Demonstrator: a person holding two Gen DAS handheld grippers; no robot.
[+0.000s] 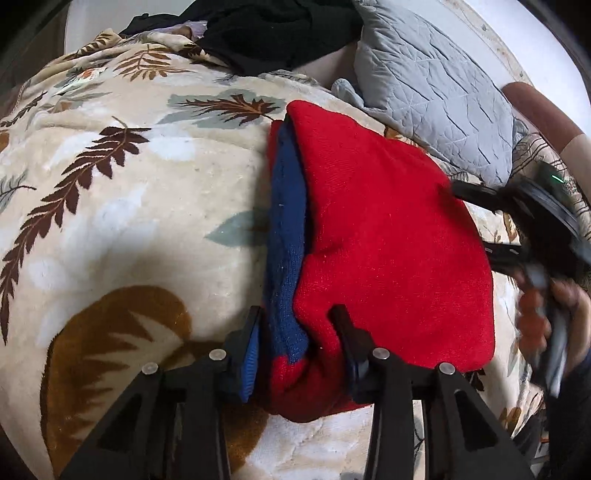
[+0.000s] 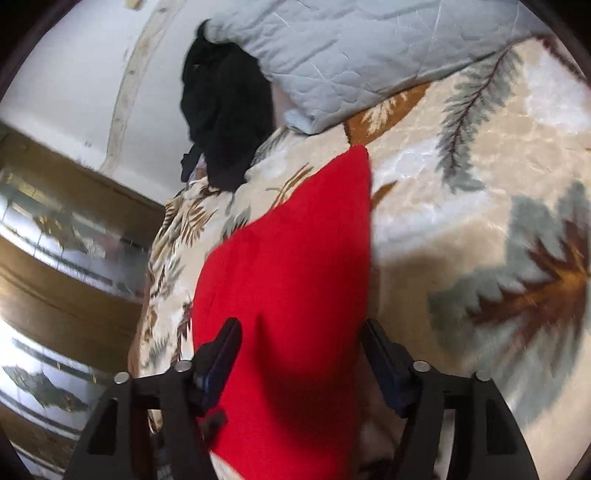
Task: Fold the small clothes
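A small red garment (image 1: pixel 388 236) with a blue part (image 1: pixel 288 236) lies folded on a leaf-patterned blanket (image 1: pixel 140 206). My left gripper (image 1: pixel 297 325) is open, its jaws either side of the garment's near blue-and-red edge. My right gripper (image 1: pixel 480 221) shows at the garment's right edge in the left wrist view, held by a blurred hand. In the right wrist view the right gripper (image 2: pixel 301 332) is open, its jaws straddling the red garment (image 2: pixel 288 266), which covers the space between them.
A grey quilted pillow (image 1: pixel 436 85) and a black heap of clothing (image 1: pixel 273 33) lie at the far side of the bed. The bed's edge and a wooden, mirrored piece of furniture (image 2: pixel 55 258) show in the right wrist view.
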